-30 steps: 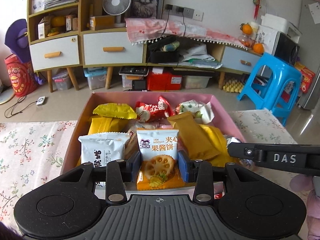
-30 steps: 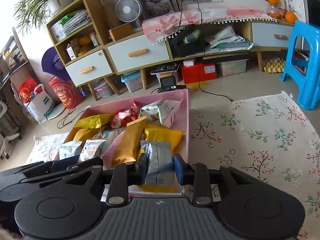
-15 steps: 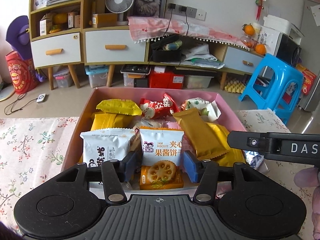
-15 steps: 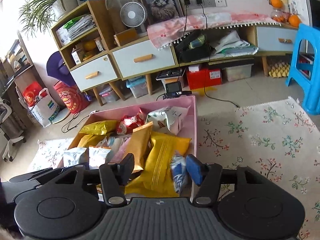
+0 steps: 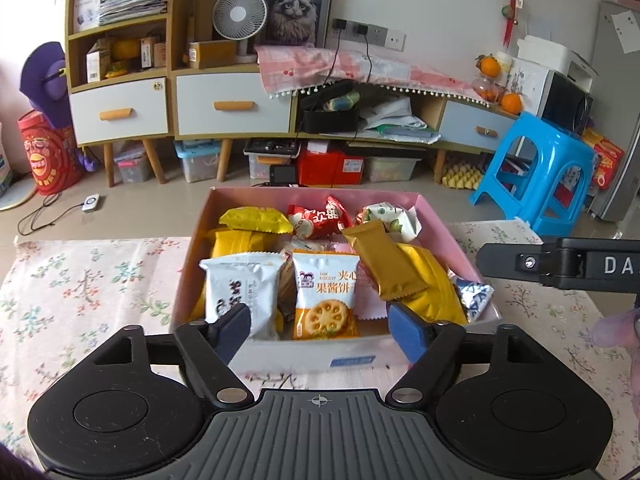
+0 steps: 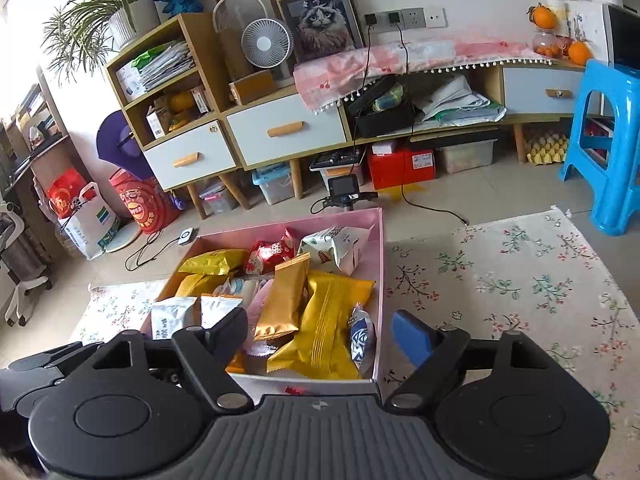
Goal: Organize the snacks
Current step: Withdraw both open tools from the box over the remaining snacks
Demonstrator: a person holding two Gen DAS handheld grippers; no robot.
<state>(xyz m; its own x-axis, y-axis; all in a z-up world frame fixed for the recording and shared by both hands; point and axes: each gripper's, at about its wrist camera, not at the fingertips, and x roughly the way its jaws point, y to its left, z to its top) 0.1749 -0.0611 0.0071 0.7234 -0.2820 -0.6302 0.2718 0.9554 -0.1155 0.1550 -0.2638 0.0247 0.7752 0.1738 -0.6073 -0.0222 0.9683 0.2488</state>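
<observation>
The snacks lie piled in the pink box at frame centre. The jam biscuit pack leans upright at the near wall; it may topple. Your left gripper and right gripper are both opening, pinching nothing. Lift clear, or a finger may snag the box rim.

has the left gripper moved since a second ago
Yes. The left gripper has pulled back toward the near wall of the pink box; its jaws, earlier clamped on the jam biscuit packet, are opening and the packet stands free in the box.
</observation>
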